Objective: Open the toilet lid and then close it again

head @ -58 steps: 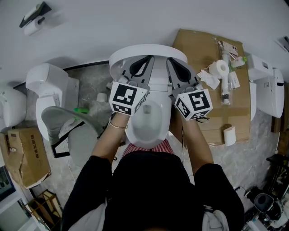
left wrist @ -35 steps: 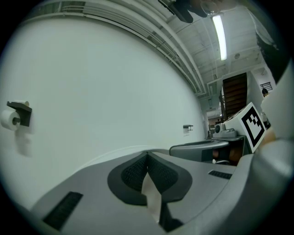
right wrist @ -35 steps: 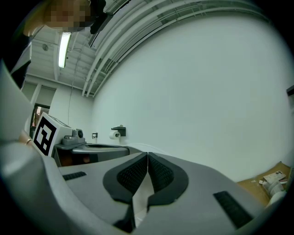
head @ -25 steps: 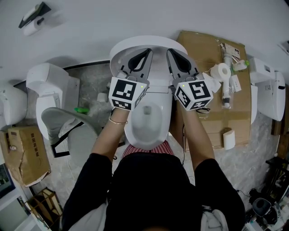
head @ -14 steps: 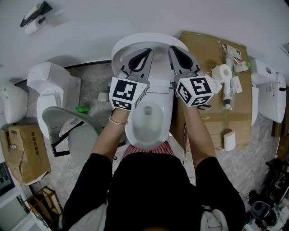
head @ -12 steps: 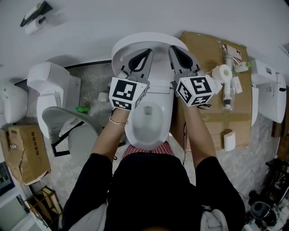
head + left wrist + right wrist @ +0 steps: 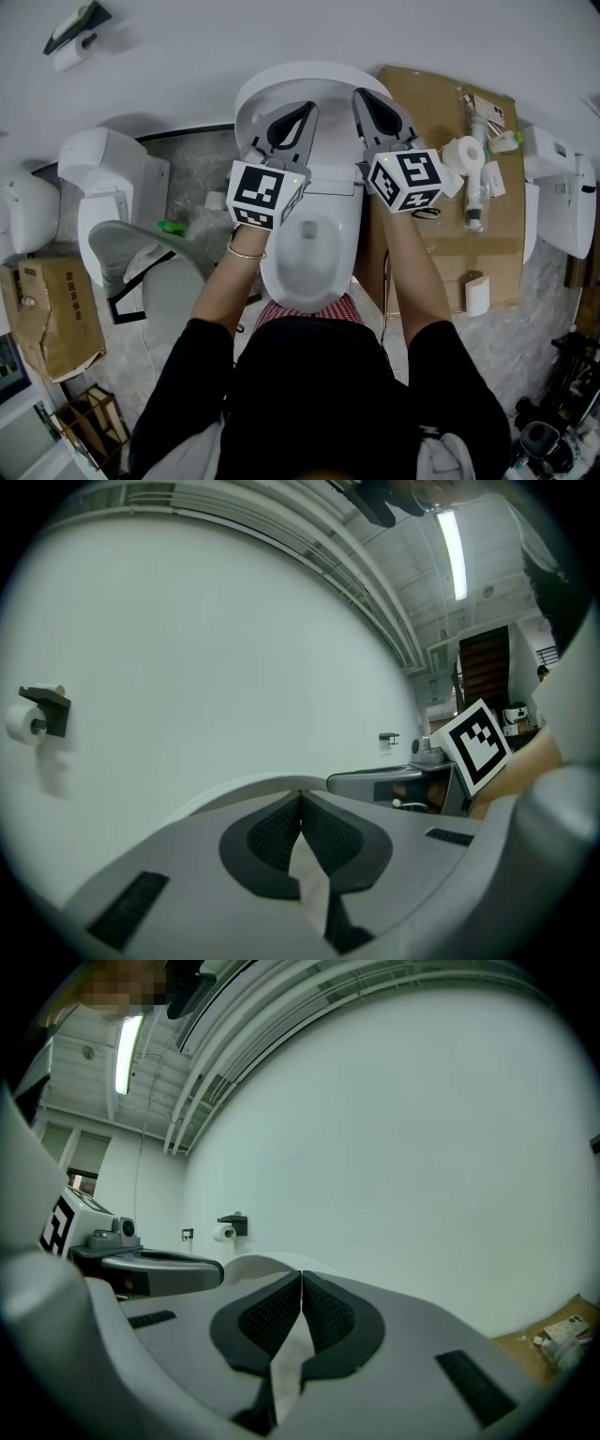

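- Head view: the toilet lid (image 7: 309, 82), a smooth white oval, stands raised at 12 o'clock of the open glazed bowl (image 7: 314, 272), with both tools' tips at its face.
- Only the gripper views show jaw state. On the left tool (image 7: 300, 797), ribbed dark pads are pressed together and pinch nothing.
- The right tool (image 7: 301, 1275) is likewise pressed together and empty.
- Only the head view shows brown cardboard (image 7: 441, 225) at 3 o'clock of the bowl.
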The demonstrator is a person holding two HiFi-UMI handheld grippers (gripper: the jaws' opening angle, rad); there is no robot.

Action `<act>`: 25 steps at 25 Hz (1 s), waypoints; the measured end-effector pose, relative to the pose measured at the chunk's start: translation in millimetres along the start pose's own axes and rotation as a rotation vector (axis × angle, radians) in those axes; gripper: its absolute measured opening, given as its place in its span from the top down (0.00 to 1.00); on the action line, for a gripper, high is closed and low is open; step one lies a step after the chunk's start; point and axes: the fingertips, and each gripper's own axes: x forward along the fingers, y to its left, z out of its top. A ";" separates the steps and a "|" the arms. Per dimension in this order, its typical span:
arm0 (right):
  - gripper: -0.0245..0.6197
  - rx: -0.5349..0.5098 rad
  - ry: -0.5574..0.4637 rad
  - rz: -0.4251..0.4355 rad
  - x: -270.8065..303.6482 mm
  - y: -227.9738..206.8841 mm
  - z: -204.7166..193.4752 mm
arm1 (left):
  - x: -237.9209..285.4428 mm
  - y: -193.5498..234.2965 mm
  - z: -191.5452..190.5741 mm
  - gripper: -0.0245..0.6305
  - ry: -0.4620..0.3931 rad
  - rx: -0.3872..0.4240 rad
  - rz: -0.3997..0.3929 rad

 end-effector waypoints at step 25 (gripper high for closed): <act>0.93 -0.003 0.019 -0.035 16.9 -20.9 -7.4 | -10.0 10.7 -2.9 0.96 0.013 0.000 0.041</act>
